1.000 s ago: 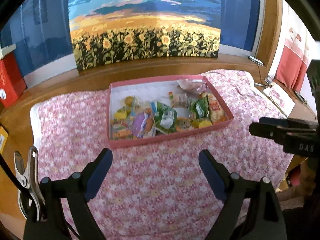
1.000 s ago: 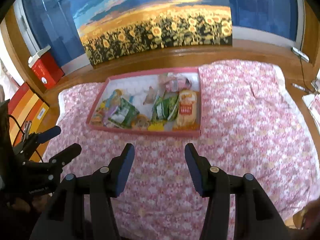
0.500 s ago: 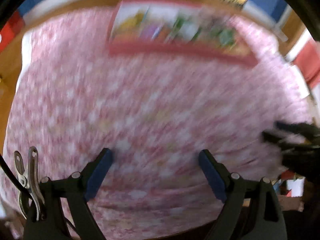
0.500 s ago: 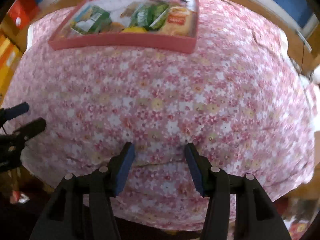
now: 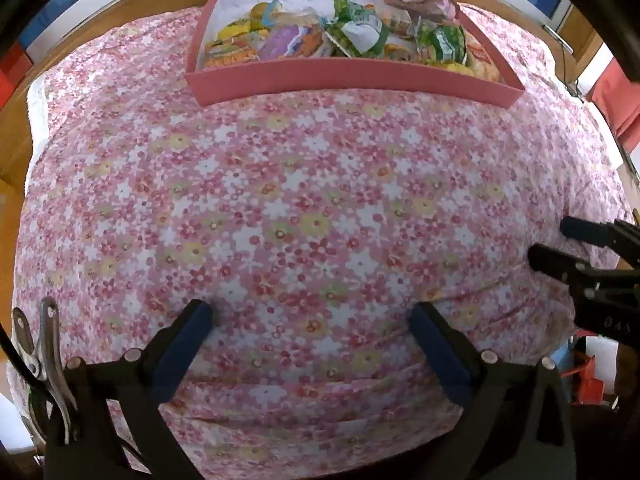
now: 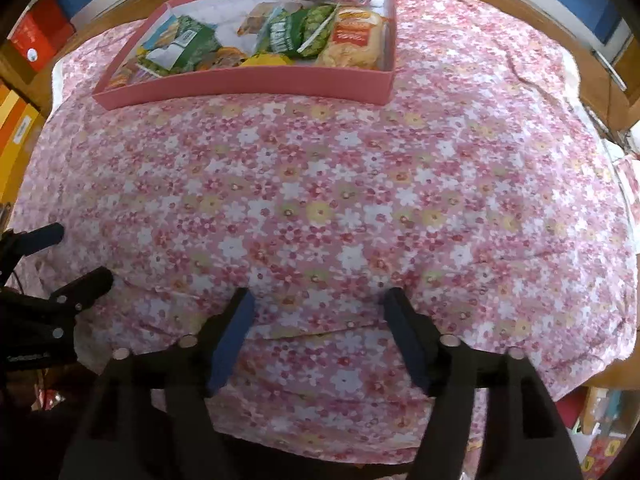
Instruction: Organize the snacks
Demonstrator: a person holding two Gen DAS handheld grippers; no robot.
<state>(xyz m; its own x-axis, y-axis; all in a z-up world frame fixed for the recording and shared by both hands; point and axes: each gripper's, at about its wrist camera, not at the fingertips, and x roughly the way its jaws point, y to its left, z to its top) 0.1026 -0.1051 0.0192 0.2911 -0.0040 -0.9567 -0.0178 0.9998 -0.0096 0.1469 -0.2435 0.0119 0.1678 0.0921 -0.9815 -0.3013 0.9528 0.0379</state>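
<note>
A pink tray [image 5: 344, 78] full of snack packets stands at the far side of the flowered tablecloth; it also shows in the right wrist view [image 6: 256, 84]. Green packets [image 5: 360, 32] and a pale bread packet [image 6: 352, 42] lie inside it. My left gripper [image 5: 312, 316] is open and empty, low over the near part of the cloth. My right gripper [image 6: 318, 300] is open and empty beside it, also near the front edge. Each gripper shows at the side of the other's view: the right gripper [image 5: 560, 244] and the left gripper [image 6: 78, 258].
The pink flowered cloth [image 5: 304, 208] covers a table with a wooden rim [image 5: 116, 16] at the back. A red box [image 6: 38, 34] and orange boxes [image 6: 14, 128] stand at the left. A cable [image 6: 608, 64] lies at the far right.
Both grippers have tilted down and dropped toward the near part of the cloth. The tray now sits at the top of both views. Both jaws stay open.
</note>
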